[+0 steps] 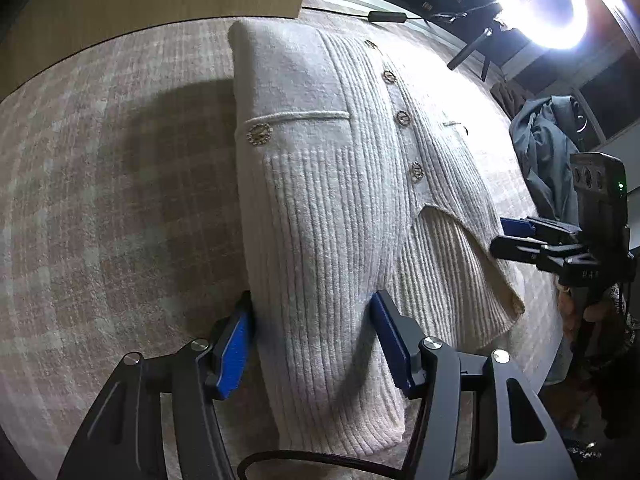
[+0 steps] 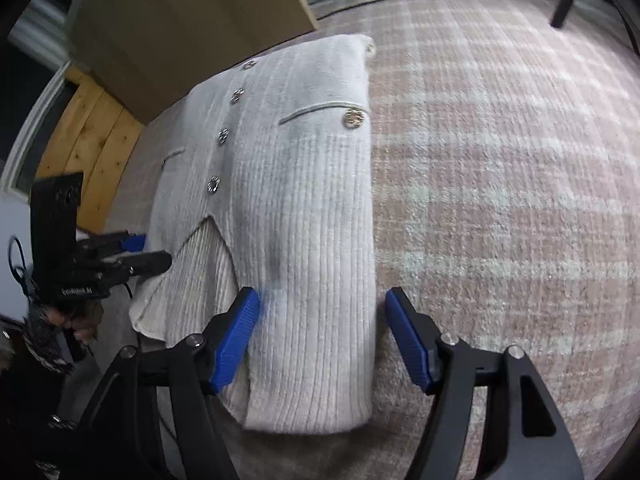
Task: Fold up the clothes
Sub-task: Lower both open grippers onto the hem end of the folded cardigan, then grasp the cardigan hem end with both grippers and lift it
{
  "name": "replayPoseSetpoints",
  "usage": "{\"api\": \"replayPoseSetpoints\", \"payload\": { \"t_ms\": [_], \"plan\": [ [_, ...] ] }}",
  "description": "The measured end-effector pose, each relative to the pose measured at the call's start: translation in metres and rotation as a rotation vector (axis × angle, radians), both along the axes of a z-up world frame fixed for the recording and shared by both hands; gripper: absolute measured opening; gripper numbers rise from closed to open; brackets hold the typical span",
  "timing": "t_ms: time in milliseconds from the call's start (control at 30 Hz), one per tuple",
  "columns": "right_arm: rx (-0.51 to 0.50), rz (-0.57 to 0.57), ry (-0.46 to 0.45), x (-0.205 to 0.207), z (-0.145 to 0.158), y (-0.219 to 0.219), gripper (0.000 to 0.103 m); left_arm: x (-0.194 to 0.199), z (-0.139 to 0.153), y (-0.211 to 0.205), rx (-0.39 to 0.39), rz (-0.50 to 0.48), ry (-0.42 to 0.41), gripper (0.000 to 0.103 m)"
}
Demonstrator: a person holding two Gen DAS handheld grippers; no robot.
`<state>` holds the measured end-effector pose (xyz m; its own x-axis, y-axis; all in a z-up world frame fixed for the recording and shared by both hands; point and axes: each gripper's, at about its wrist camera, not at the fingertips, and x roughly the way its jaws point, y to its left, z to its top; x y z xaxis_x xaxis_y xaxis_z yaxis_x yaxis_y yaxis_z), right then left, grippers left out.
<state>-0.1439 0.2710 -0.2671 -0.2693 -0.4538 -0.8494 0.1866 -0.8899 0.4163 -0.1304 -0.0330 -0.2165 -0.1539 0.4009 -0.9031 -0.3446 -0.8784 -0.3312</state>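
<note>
A cream ribbed knit cardigan (image 1: 332,184) with gold buttons lies folded lengthwise on a pink plaid cloth; it also shows in the right wrist view (image 2: 304,208). My left gripper (image 1: 312,312) is open, its blue pads (image 1: 234,352) straddling the cardigan's left folded edge near the hem. My right gripper (image 2: 320,308) is open, its pads (image 2: 238,336) straddling the right folded edge near the hem. Each gripper shows in the other's view, the right gripper (image 1: 504,236) at the far side and the left gripper (image 2: 148,252) likewise.
The plaid cloth (image 1: 100,220) covers the whole surface. A grey-blue garment (image 1: 544,152) is heaped at the right edge. A cardboard box (image 2: 192,20) stands behind the cardigan. A bright ring light (image 1: 540,0) and its stand are at the back right.
</note>
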Motion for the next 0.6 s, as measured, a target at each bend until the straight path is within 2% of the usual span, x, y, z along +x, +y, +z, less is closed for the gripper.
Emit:
{"api": "replayPoseSetpoints", "payload": {
  "t_ms": [200, 267, 367, 400, 433, 533, 600],
  "plan": [
    [0.078, 0.078, 0.027, 0.013, 0.002, -0.028, 0.069, 0.004, 0.0, 0.013, -0.034, -0.032, 0.031, 0.056],
    [0.124, 0.11, 0.045, 0.016, 0.003, -0.039, 0.067, 0.004, 0.0, 0.018, -0.038, -0.04, 0.044, 0.051],
    [0.18, 0.149, 0.068, 0.021, 0.003, -0.053, 0.053, 0.005, -0.001, 0.025, -0.045, -0.052, 0.062, 0.036],
    [0.185, 0.157, 0.074, 0.022, 0.003, -0.056, 0.044, 0.004, -0.001, 0.024, -0.028, -0.042, 0.06, 0.034],
    [0.172, 0.157, 0.072, 0.022, 0.002, -0.058, 0.036, 0.004, -0.002, 0.024, -0.012, -0.035, 0.058, 0.032],
    [0.113, 0.145, 0.05, 0.022, 0.001, -0.058, 0.027, 0.004, -0.001, 0.024, 0.011, -0.03, 0.072, 0.027],
    [0.032, 0.126, 0.011, 0.02, 0.003, -0.055, 0.025, 0.002, 0.001, 0.025, 0.045, -0.015, 0.075, 0.025]
  ]
}}
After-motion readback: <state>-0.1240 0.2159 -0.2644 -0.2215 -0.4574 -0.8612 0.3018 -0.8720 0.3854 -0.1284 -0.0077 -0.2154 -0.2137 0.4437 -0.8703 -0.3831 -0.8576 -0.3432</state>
